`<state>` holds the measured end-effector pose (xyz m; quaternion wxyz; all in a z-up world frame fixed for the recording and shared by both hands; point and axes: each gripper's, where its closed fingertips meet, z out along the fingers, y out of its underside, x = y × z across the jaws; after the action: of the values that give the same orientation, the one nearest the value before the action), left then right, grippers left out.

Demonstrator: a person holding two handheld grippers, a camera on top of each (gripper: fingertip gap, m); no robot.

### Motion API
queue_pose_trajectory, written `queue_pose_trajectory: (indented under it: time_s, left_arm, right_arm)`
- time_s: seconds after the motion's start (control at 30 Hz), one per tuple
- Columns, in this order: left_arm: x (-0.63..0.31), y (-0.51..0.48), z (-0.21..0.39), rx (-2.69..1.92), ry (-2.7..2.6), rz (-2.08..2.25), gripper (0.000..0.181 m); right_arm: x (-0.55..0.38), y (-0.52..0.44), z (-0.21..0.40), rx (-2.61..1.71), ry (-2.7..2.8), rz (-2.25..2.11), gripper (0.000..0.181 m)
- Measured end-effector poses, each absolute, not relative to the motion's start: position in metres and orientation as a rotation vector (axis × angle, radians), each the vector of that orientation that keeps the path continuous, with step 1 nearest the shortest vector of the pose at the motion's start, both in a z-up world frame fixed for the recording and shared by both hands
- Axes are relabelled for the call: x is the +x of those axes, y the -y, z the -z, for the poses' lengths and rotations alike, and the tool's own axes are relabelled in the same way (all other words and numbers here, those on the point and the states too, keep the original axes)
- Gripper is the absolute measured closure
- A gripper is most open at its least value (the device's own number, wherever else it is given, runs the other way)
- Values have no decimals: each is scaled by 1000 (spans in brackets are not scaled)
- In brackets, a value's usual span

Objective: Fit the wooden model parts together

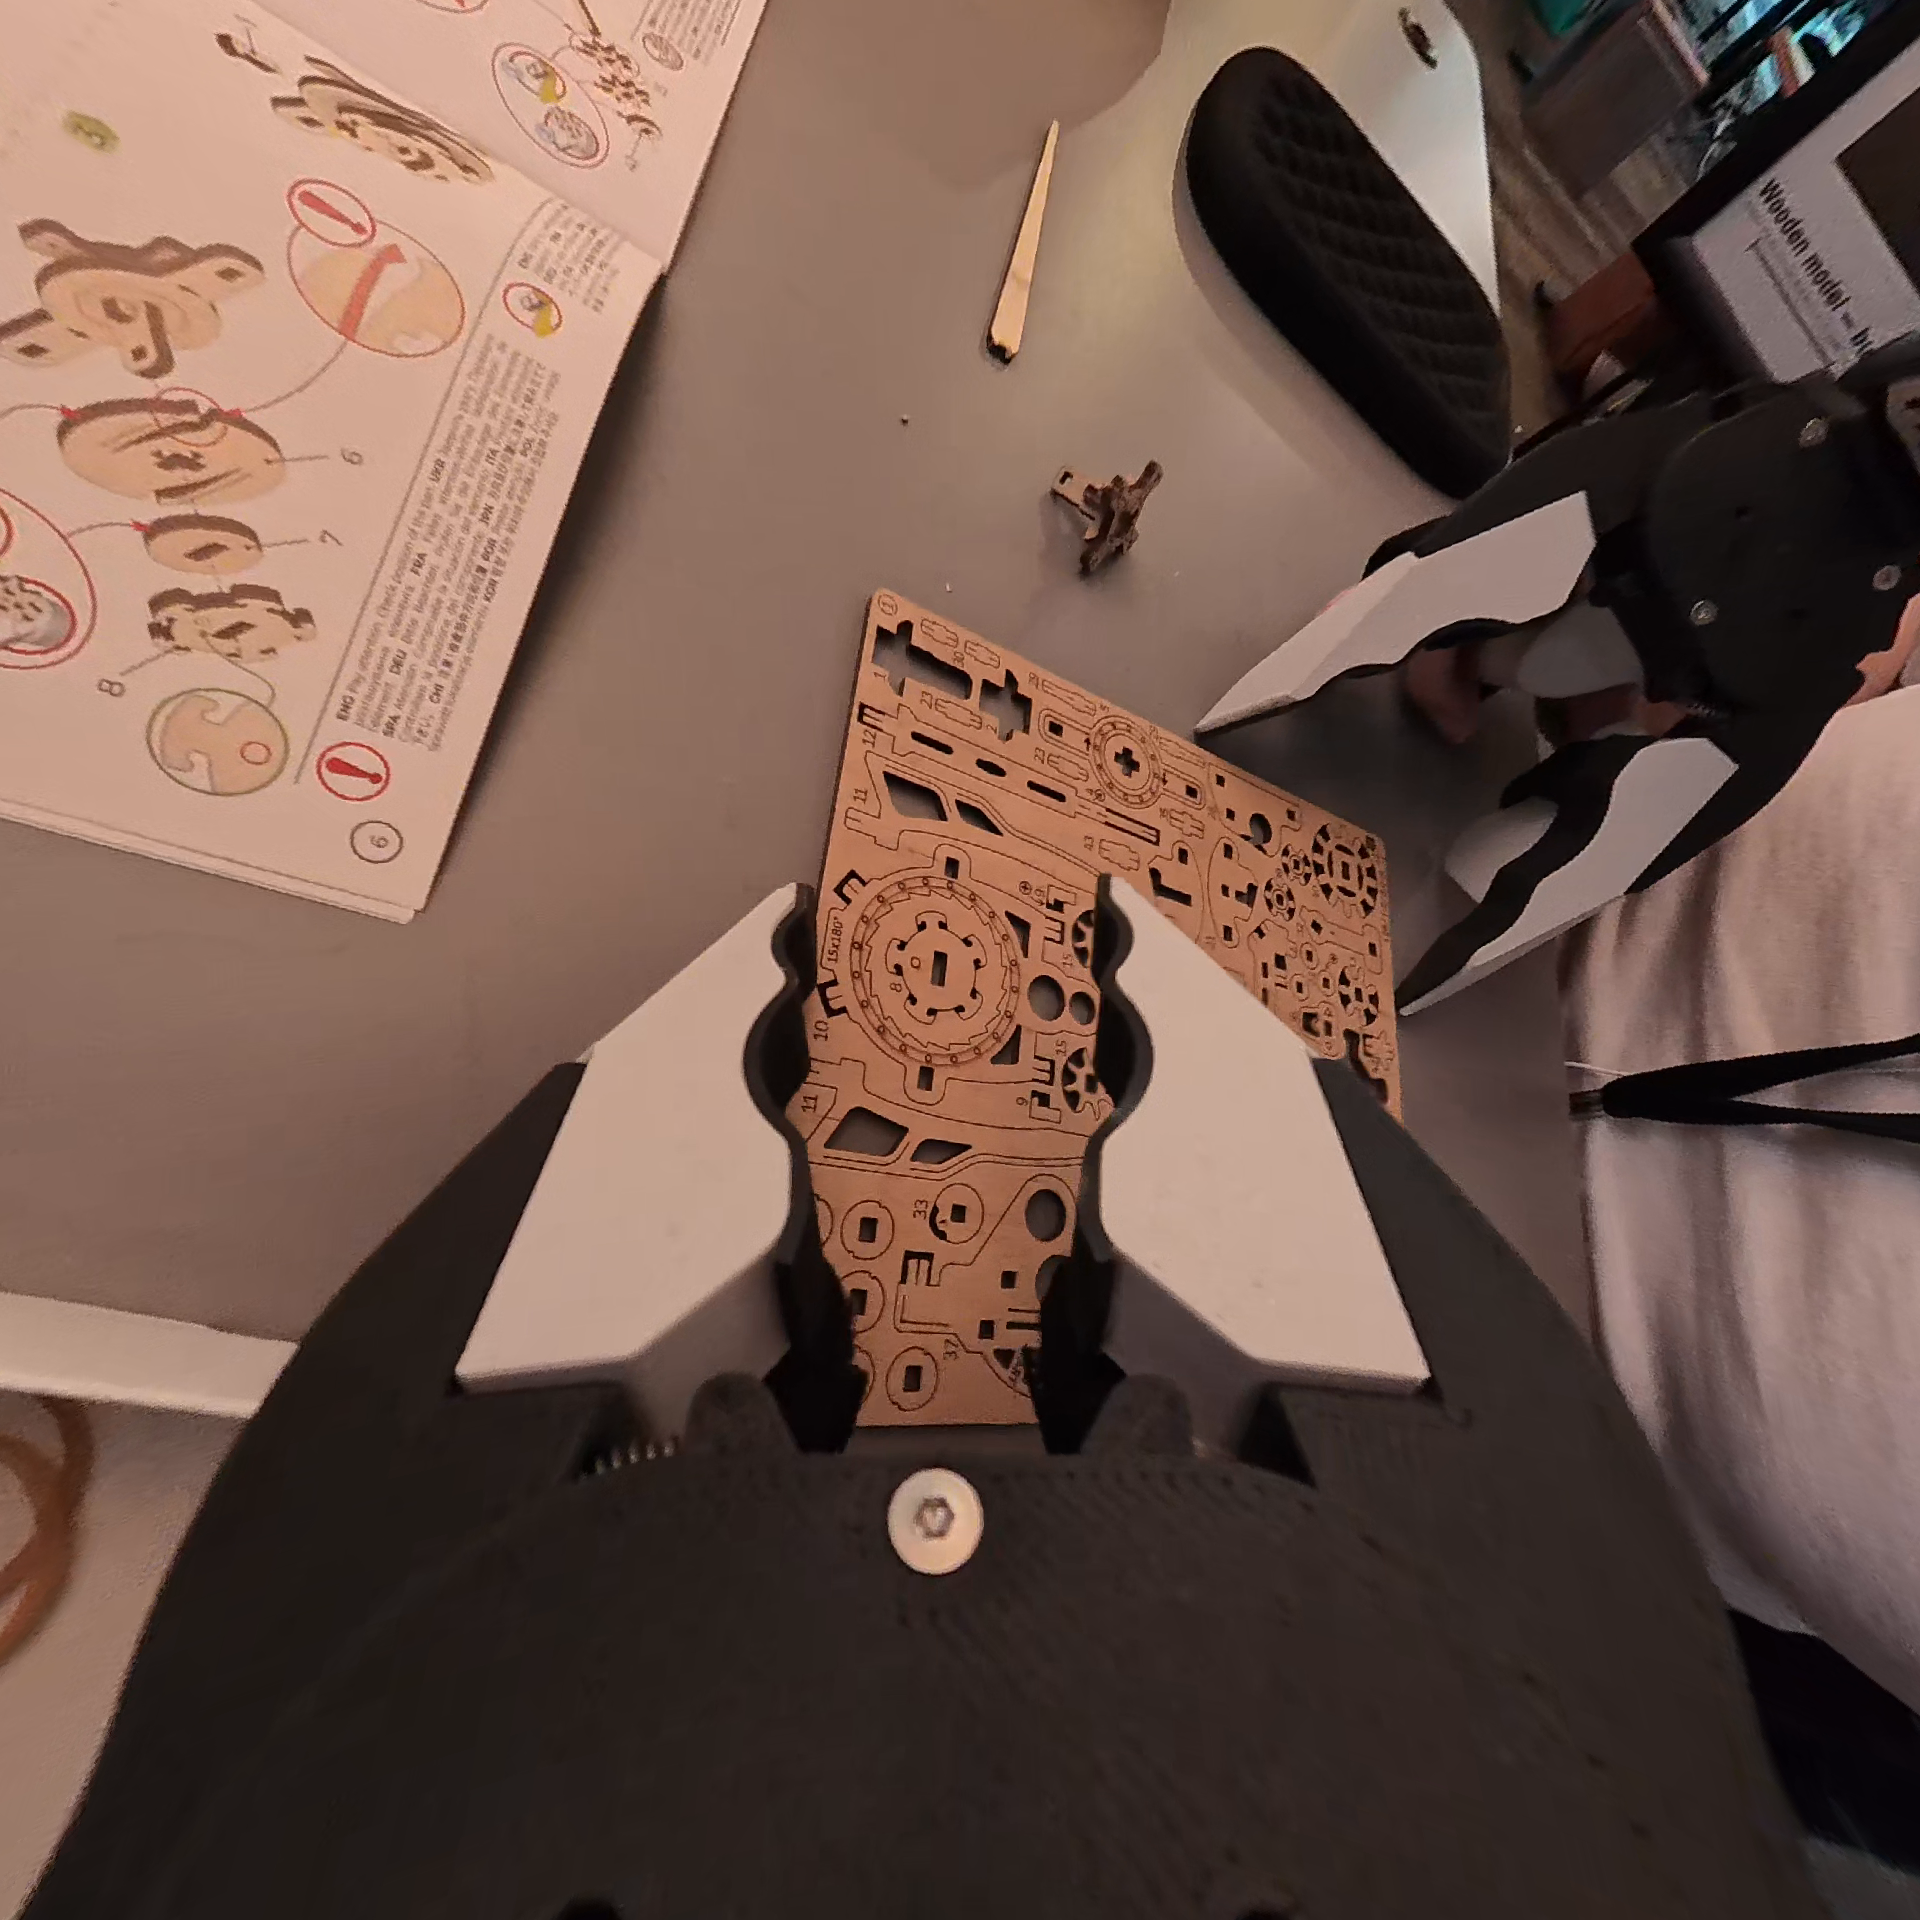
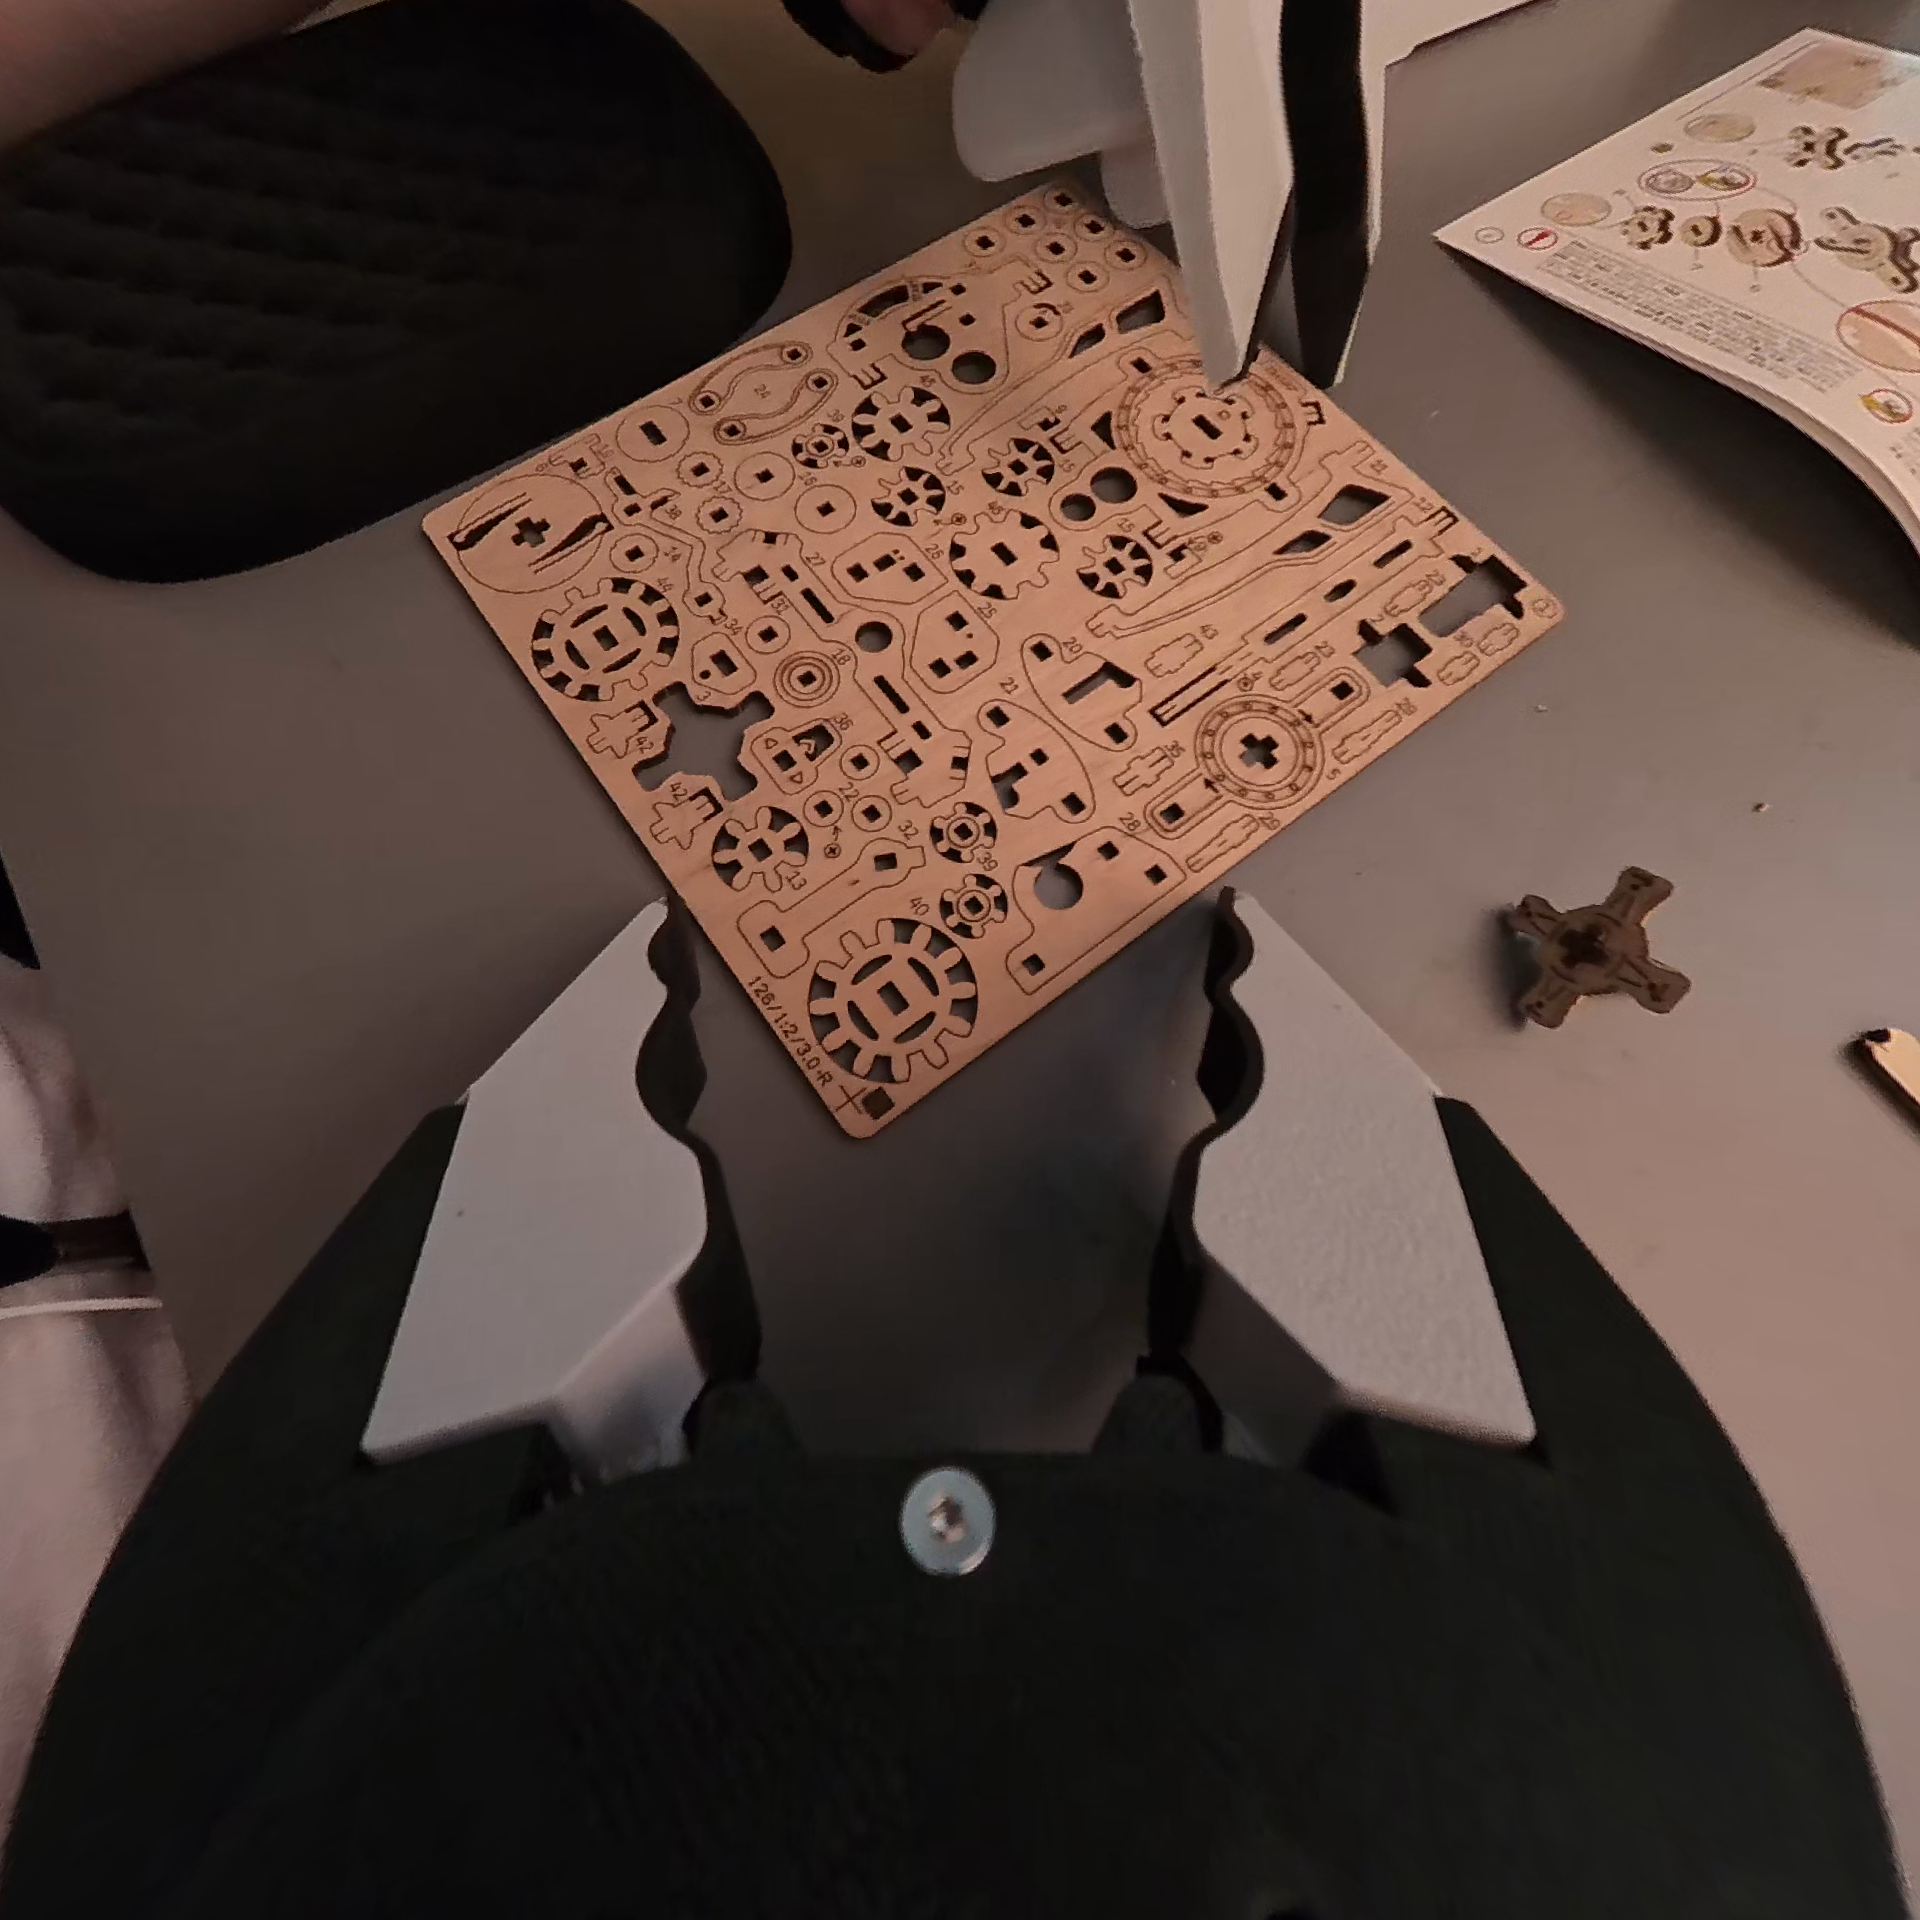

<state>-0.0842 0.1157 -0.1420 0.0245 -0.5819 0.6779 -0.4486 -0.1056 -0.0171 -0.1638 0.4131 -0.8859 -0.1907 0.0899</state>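
Grey tabletop: one laser-cut wooden parts sheet lying flat, one long edge running ahead between left gripper fingers, released. Right gripper released, sheet corner between fingertips. One dark cross-shaped assembly right of them; one instruction booklet.

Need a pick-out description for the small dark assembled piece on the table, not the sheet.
Start at the big tan laser-cut wooden sheet lying flat on the grey table. Off its corner, toward the pale wooden stick, sits the small cross-shaped piece. It is dark brown, loose and four-armed, unlike the light flat sheet and the slim stick.
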Motion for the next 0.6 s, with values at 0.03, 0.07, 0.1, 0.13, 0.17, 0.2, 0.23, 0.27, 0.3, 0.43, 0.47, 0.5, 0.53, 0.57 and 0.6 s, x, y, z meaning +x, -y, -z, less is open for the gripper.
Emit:
queue_pose_trajectory:
  time_s: [0.03, 0.07, 0.1, 0.13, 0.17, 0.2, 0.23, 0.27, 0.3, 0.43, 0.47, 0.5, 0.53, 0.57, 0.6]
  left_arm:
    - [-84, -116, 141, -1808, -2086, 1406, 129]
    - [-84, -116, 141, -1818, -2076, 1423, 128]
    - [-83, -115, 141, -1825, -2068, 1433, 128]
    - [-83, -115, 140, -1827, -2063, 1439, 128]
    - [-83, -115, 140, -1824, -2058, 1441, 128]
    - [-82, -114, 139, -1819, -2054, 1442, 127]
    - [-81, -114, 138, -1810, -2048, 1444, 127]
    - [-81, -113, 136, -1799, -2042, 1445, 127]
    - [-80, -112, 135, -1789, -2039, 1439, 127]
    - [-79, -111, 127, -1740, -2032, 1410, 128]
    - [-79, -110, 125, -1732, -2027, 1408, 128]
    - [-79, -109, 123, -1723, -2021, 1406, 129]
    - [-79, -109, 121, -1714, -2014, 1405, 129]
    - [-80, -108, 118, -1705, -2008, 1402, 129]
    - [-81, -107, 116, -1695, -2004, 1398, 130]
  right_arm:
    - [-105, 17, 164, -2228, 475, -224, 83]
    - [-105, 16, 164, -2229, 474, -222, 83]
    - [-105, 16, 165, -2229, 473, -222, 83]
    - [-105, 16, 165, -2229, 473, -222, 83]
    - [-105, 16, 165, -2229, 474, -221, 83]
    - [-105, 16, 165, -2228, 474, -220, 83]
    - [-105, 16, 165, -2228, 474, -221, 83]
    - [-105, 15, 166, -2228, 474, -222, 83]
    - [-105, 15, 166, -2228, 475, -222, 83]
    - [-105, 14, 167, -2228, 477, -224, 82]
    - [-105, 14, 167, -2228, 478, -225, 82]
    - [-106, 14, 167, -2228, 480, -225, 82]
    - [-106, 13, 167, -2228, 481, -226, 82]
    - [-106, 13, 167, -2228, 483, -227, 81]
    - [-107, 13, 168, -2228, 487, -229, 81]
